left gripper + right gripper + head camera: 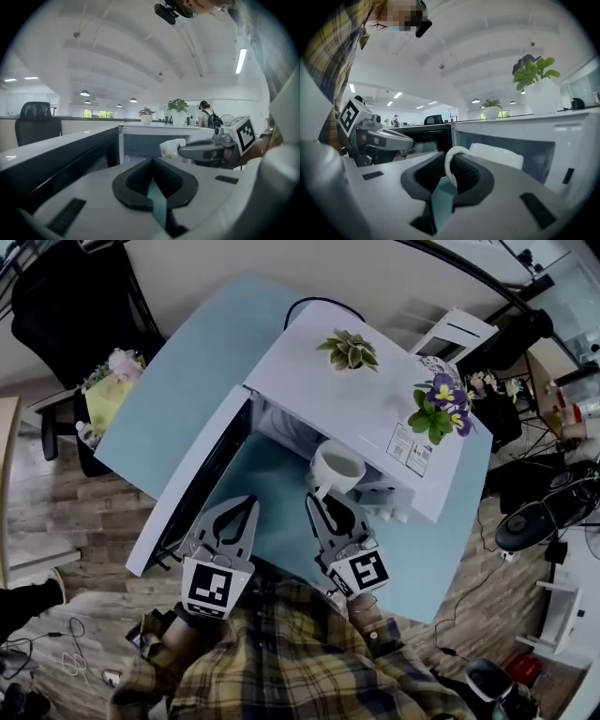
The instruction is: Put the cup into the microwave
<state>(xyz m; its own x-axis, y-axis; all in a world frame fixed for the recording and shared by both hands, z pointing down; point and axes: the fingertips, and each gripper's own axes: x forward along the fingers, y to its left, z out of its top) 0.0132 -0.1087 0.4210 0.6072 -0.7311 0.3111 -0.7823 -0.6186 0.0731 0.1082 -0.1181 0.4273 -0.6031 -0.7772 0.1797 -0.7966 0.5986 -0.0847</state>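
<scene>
A white cup point(336, 469) hangs in front of the open white microwave point(328, 390), at the mouth of its cavity. My right gripper point(315, 497) is shut on the cup's handle. In the right gripper view the handle loop point(449, 165) sits between the dark pads, with the cup body point(497, 155) just beyond and the cavity behind it. My left gripper point(247, 506) hovers beside it to the left, jaws together and empty. The left gripper view shows its tips meeting point(151, 160), and the cup point(171, 147) in the right gripper point(206, 151).
The microwave door point(192, 493) swings out to the left, close to my left gripper. A small succulent point(350, 351) and a pot of purple flowers point(436, 404) stand on the microwave's top. The microwave sits on a light blue table point(187, 390); a black chair point(75, 296) stands behind.
</scene>
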